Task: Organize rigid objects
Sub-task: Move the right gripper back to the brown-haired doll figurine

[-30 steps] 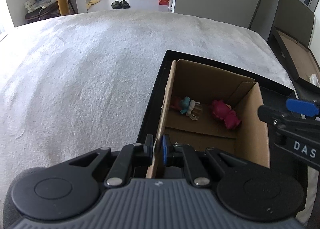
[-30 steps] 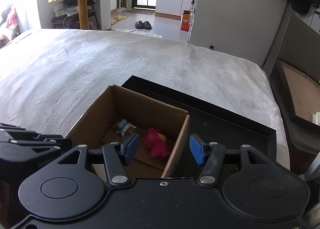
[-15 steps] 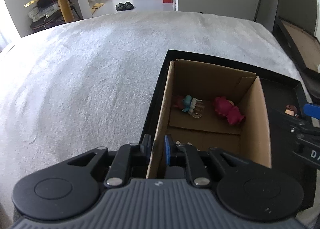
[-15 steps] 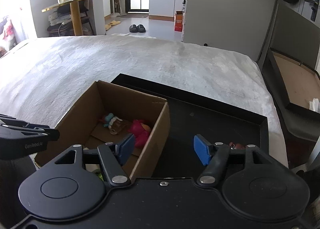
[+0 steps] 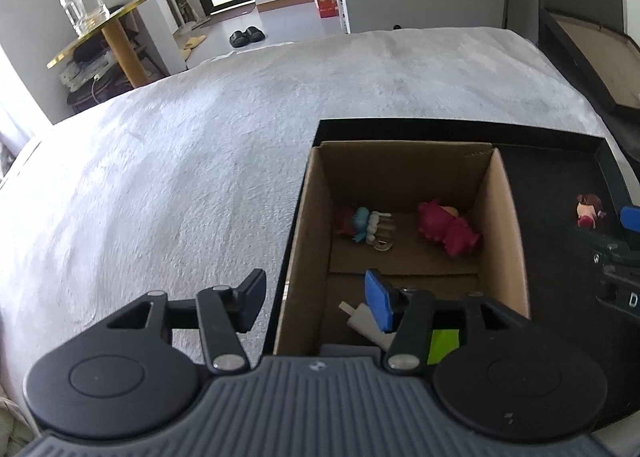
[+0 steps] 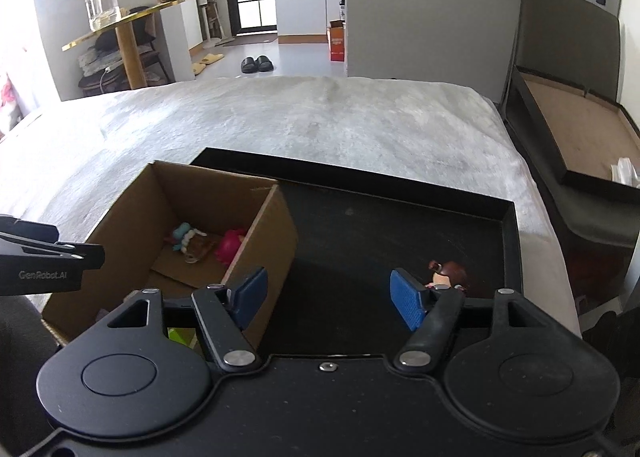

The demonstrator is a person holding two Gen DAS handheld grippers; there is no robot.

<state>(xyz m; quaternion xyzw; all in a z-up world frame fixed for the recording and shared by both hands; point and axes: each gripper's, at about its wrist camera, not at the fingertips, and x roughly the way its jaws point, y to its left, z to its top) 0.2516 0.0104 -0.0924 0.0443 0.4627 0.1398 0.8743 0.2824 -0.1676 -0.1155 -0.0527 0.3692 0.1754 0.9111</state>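
Observation:
A cardboard box stands in the left part of a black tray on the white blanket. In it lie a teal-and-white figurine, a magenta figurine, and white and green pieces near me. My left gripper straddles the box's left wall; its jaws are opening and the pads are clear of the cardboard. My right gripper is over the tray floor, its jaws opening with nothing between them and the box corner beside its left finger. A brown-haired figurine stands just behind its right finger.
The white blanket spreads left of and beyond the tray. Off the bed's right edge lies a flat black-rimmed cardboard tray. Far left stands a gold-topped side table with a glass jar. Slippers lie on the floor.
My left gripper was shut on the box's left wall and has let it go, its fingers spreading. My right gripper has slid right, off the box's right wall toward the brown-haired figurine, and widened.

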